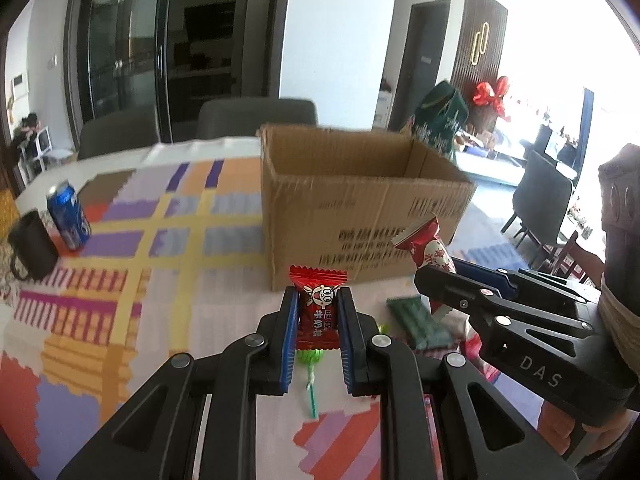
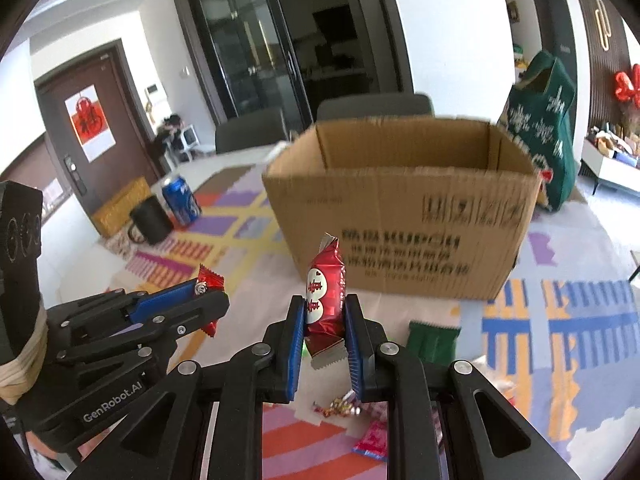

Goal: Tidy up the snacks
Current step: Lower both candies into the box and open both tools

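Between the left hand-held gripper [image 1: 318, 312] pads, a glossy red milk candy [image 1: 318, 308] is sitting clamped; the right hand-held gripper [image 2: 325, 316] is pinching a crinkly red foil candy [image 2: 325, 292], blurred cardboard box [image 2: 400, 216] lying ahead.

Counter [image 1: 224, 152] draped in a cloth [image 1: 132, 264] patterned with purple, yellow, orange and red blocks. An open cardboard box [image 1: 360, 204] stands upright on it. Toward the far left corner sit a black mug [image 1: 34, 246] and, just beside it, a blue can [image 1: 68, 216], both upright. Nearer the camera lie a green wrapped snack [image 1: 420, 320], a green lollipop [image 1: 310, 364], a small pile of wrapped sweets [image 2: 340, 404] and a pink packet [image 2: 372, 442]. A green bag [image 2: 548, 136] stands beyond the box.
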Available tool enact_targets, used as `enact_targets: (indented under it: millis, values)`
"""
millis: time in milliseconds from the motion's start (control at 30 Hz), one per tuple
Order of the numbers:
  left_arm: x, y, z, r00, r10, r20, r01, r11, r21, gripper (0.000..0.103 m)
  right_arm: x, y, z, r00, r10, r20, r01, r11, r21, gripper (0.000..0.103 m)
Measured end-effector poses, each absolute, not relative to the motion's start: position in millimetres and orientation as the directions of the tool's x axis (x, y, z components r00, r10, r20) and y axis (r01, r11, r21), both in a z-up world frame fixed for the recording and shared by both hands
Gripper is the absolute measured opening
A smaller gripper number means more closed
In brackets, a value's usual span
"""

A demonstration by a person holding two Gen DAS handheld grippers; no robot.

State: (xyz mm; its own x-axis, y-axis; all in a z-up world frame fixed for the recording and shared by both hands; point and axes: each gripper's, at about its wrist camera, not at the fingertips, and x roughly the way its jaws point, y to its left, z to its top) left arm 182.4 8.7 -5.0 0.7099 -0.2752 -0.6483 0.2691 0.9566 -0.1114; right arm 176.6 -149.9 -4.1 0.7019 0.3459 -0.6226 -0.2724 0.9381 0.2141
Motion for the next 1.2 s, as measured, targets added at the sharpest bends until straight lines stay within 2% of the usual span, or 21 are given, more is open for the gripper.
enact_targets:
  millis: [633,933,1200]
  values:
    - [231.1,-16.8,59.5,0.785,-0.3,-0.543,0.312,0.947,-0.072,0.02,205.6,-175.8,63.1,0.818,0.304,-0.488,-0.246,0.952,0.181,0.021]
    - [269.6,-26.8,68.9,0.781,-0.299,-0.549,0.321,0.945,-0.058,0.02,233.1,-182.7,78.7,0.832,0.282,-0.478,-0.234,0.959,0.159,0.021]
    - [298.4,-38.8,68.3,0.779,-0.281,-0.561,0.322,0.946,-0.026,0.02,265.0,-190.1,76.5,0.814,0.264,-0.517,-0.217,0.964,0.15,0.021]
